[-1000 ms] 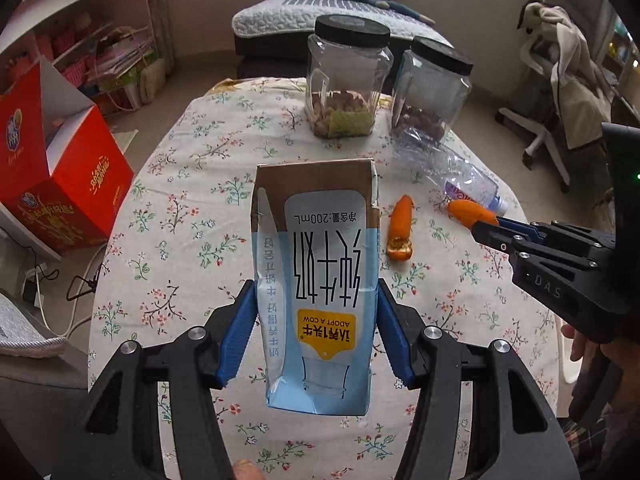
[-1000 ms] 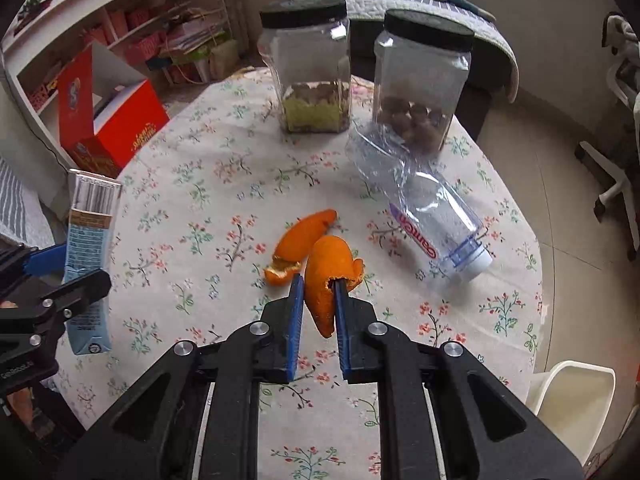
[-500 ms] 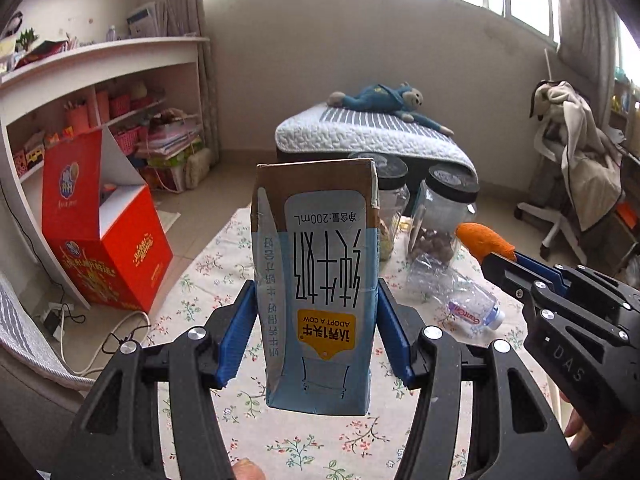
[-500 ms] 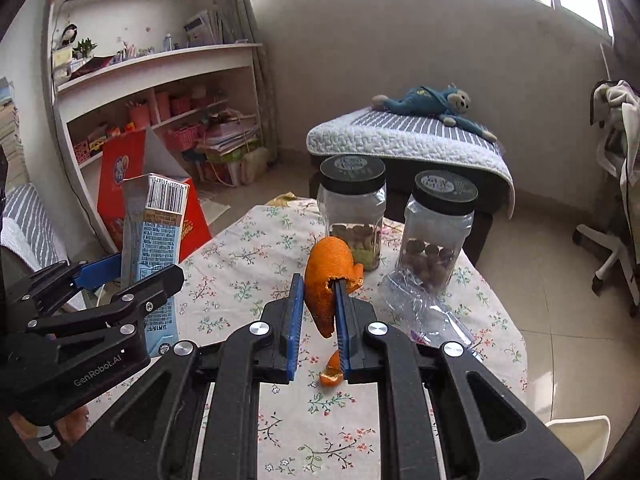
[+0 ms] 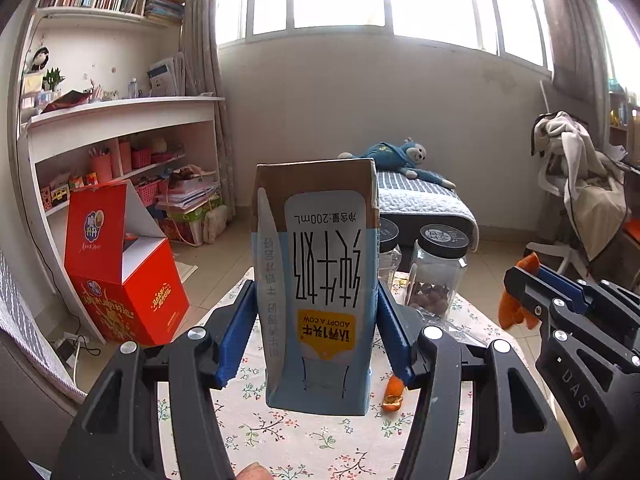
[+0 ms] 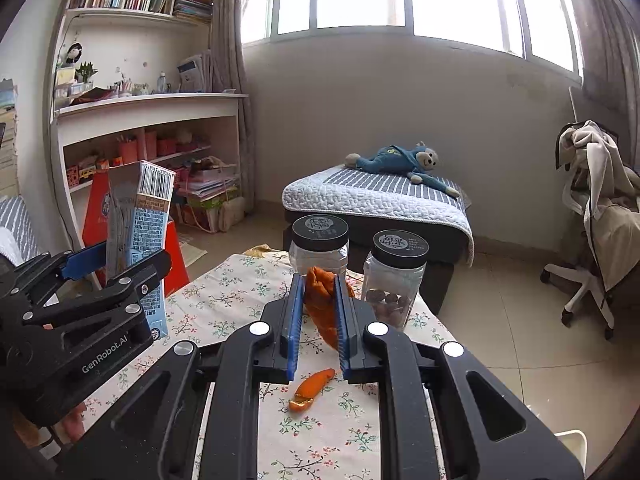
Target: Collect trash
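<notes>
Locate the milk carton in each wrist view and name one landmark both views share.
Left wrist: the milk carton fills the centre, upside down, clamped in the left gripper.
Right wrist: the carton is at the left edge, gripped, barcode end up.
Shared landmark: the blue monkey toy on the bed.

Both grippers are held up side by side above the table, pointing toward the far wall. The left gripper (image 5: 316,320) has its blue-padded fingers (image 5: 236,336) spread fairly wide and pressed against the two sides of an upside-down milk carton (image 5: 320,280). The right gripper (image 6: 318,320) has its fingers (image 6: 296,320) drawn close together, pinching a piece of orange peel (image 6: 324,304) that pokes out above the tips.
</notes>
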A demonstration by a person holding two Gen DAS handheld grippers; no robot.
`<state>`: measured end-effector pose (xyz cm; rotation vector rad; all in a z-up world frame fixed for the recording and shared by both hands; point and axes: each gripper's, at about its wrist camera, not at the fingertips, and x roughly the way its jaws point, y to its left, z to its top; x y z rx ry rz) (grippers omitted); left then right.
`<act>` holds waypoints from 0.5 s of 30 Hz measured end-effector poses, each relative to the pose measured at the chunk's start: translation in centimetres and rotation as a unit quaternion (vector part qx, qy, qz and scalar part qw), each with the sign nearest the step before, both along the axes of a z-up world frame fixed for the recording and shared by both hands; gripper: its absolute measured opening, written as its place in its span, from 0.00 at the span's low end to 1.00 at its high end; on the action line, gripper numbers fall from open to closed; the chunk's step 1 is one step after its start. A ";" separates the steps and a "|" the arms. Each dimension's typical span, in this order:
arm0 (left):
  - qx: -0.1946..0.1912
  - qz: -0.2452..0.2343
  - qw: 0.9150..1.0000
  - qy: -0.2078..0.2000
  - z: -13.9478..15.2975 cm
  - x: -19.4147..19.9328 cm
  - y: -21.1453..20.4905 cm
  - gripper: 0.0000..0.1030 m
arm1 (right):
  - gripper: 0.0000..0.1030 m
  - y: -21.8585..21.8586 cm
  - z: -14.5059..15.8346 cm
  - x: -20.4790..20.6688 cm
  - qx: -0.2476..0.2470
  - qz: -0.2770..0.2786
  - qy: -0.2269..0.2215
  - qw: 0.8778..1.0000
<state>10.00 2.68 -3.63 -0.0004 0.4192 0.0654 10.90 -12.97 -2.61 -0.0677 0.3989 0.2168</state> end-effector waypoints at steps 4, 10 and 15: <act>0.001 -0.004 1.000 -0.011 0.3 -0.6 -1.0 0.56 | 0.13 -1.4 0.7 -0.8 0.009 -0.011 -0.006 1.000; 0.002 -0.014 1.000 -0.008 0.3 -0.9 -2.1 0.56 | 0.14 -4.2 0.7 -1.0 0.019 -0.033 0.012 0.999; 0.006 -0.021 1.000 0.011 -0.6 -0.5 -2.2 0.56 | 0.85 -5.6 -6.6 3.3 0.010 -0.045 0.224 0.973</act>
